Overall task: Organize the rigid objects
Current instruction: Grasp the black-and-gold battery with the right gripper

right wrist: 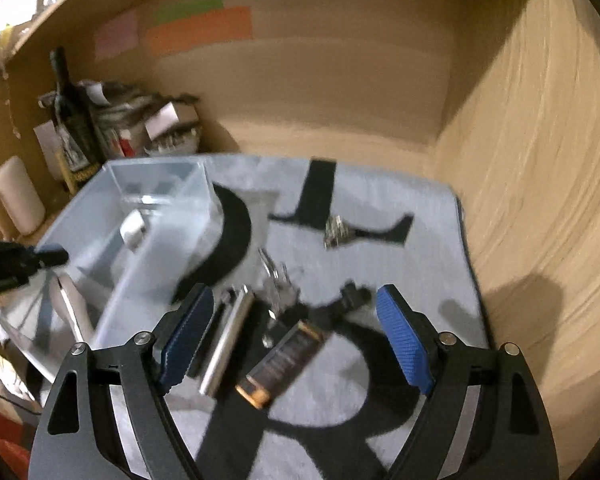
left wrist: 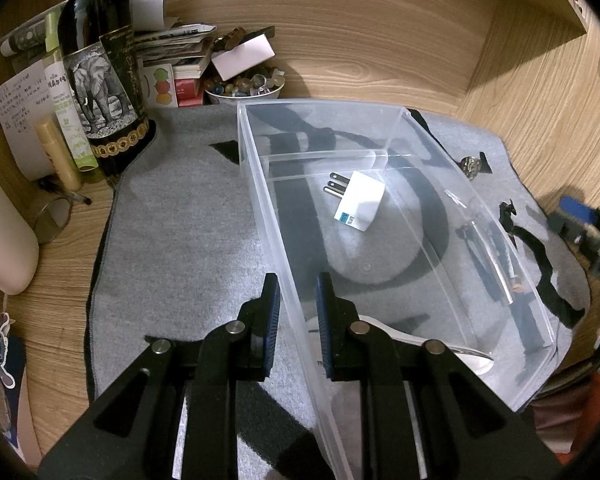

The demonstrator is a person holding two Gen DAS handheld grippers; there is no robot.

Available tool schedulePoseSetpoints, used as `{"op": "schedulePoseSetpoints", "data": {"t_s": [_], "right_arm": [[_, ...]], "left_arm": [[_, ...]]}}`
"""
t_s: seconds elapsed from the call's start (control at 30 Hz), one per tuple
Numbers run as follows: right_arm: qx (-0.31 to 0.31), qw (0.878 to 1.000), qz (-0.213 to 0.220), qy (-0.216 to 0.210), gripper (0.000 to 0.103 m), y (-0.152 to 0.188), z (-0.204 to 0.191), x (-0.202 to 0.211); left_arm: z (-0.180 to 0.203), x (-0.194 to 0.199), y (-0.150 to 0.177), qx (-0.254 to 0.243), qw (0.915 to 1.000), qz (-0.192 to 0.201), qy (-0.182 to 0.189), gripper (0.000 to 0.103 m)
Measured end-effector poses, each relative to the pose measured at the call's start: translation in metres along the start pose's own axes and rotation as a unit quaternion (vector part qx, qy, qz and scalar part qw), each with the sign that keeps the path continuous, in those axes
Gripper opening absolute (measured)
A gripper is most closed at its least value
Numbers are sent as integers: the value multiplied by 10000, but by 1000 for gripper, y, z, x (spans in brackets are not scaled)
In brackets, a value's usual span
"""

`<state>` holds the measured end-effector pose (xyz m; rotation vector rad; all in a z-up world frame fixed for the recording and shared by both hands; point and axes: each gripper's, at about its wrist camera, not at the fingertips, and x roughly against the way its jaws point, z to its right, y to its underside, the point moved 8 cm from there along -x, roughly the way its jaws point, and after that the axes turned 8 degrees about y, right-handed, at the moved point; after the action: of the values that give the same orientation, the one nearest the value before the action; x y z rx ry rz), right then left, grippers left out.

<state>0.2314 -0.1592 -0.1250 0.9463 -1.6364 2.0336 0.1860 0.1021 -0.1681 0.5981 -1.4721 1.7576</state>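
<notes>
My left gripper (left wrist: 296, 312) is shut on the left wall of a clear plastic bin (left wrist: 260, 184) that stands on a grey mat. A white plug adapter (left wrist: 358, 200) lies inside the bin, and a pale spoon-like item (left wrist: 440, 344) rests at its near end. My right gripper (right wrist: 296, 336) hangs open over the mat beside the bin (right wrist: 112, 184). Below its jaws lie a silver tube (right wrist: 228, 344), a dark rectangular item with an orange end (right wrist: 286, 360), a bunch of keys (right wrist: 278, 284) and a black clip (right wrist: 354, 296). The right wrist view is blurred.
A dark wine bottle (left wrist: 100, 80), a bowl of stones (left wrist: 244, 88) and stacked papers crowd the back left corner. A small metal piece (right wrist: 336, 232) lies farther back on the mat. Wooden walls close in behind and on the right. A cream mug (right wrist: 16, 200) stands at the left.
</notes>
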Motion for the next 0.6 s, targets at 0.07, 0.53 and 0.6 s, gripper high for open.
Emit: {"op": "schedulePoseSetpoints", "data": {"t_s": [0.07,0.53,0.6], "right_arm": [[-54,9999,-138,3,82,10,2,-8],[-22,9975,-713,-22,79,48,-4,-45],[-10,9970,-780,-23,67,51,-4,-49]], "left_arm": [[0,0,0,-5,10000,-2,-15,17],[-1,-1,0,-7,10000,0,-41,17],[-1,-1,0,-9,10000,-1,-43,17]]}}
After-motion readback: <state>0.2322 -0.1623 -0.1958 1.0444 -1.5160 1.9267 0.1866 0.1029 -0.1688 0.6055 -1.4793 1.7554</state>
